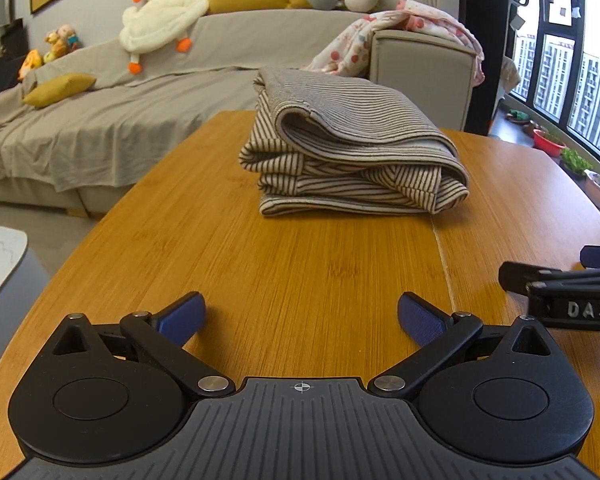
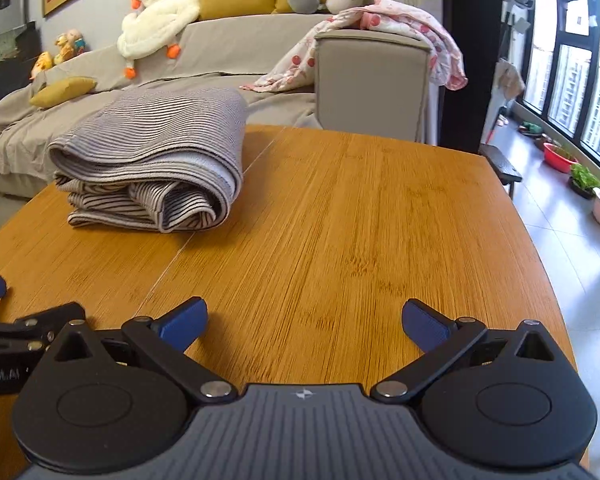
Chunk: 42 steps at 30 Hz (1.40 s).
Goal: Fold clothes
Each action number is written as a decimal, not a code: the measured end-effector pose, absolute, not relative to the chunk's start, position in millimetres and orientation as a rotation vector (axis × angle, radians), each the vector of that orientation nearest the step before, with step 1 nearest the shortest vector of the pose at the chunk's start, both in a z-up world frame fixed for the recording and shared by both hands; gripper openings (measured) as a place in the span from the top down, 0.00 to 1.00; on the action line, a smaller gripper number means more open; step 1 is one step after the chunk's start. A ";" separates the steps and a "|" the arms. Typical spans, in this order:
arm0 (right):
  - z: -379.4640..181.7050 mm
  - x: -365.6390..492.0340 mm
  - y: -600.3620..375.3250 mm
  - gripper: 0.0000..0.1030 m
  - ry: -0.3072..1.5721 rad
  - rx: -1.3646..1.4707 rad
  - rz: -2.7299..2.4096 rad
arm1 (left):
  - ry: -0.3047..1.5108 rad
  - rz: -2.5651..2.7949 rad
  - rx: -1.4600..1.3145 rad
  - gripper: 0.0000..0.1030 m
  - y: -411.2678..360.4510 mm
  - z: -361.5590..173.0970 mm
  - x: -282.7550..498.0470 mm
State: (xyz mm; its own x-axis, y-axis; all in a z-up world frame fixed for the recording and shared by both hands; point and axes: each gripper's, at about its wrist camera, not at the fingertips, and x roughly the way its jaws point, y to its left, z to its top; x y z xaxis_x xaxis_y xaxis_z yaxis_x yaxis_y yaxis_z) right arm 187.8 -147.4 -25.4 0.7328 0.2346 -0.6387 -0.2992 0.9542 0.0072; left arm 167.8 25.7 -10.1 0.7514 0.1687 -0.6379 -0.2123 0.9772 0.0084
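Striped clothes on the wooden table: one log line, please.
folded grey-and-cream striped clothes stacked | wooden table | left gripper open, empty | right gripper open, empty

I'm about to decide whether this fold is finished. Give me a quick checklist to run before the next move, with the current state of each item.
1. Left claw open and holding nothing: ok.
2. Right claw open and holding nothing: ok.
3. Both claws apart from the striped garment: ok.
4. Garment folded into a stack: ok, though its top layer bulges loosely at the near edge.
5. Stack fully on the wooden table: cannot tell; its far edge lies at the table's far rim.
6. Table between claws and stack bare: ok.
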 end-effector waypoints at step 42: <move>-23.8 187.1 -148.9 0.00 0.689 -0.102 0.305 | 0.690 0.208 -0.066 0.00 25.1 -9.7 167.4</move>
State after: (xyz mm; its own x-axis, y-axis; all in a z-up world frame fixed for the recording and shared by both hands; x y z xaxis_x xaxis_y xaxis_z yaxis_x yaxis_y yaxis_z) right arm 187.1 -148.9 -23.8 0.7296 0.2427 -0.6394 -0.3096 0.9509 0.0077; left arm 167.4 25.1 -9.7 0.7511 0.1686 -0.6383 -0.2124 0.9771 0.0081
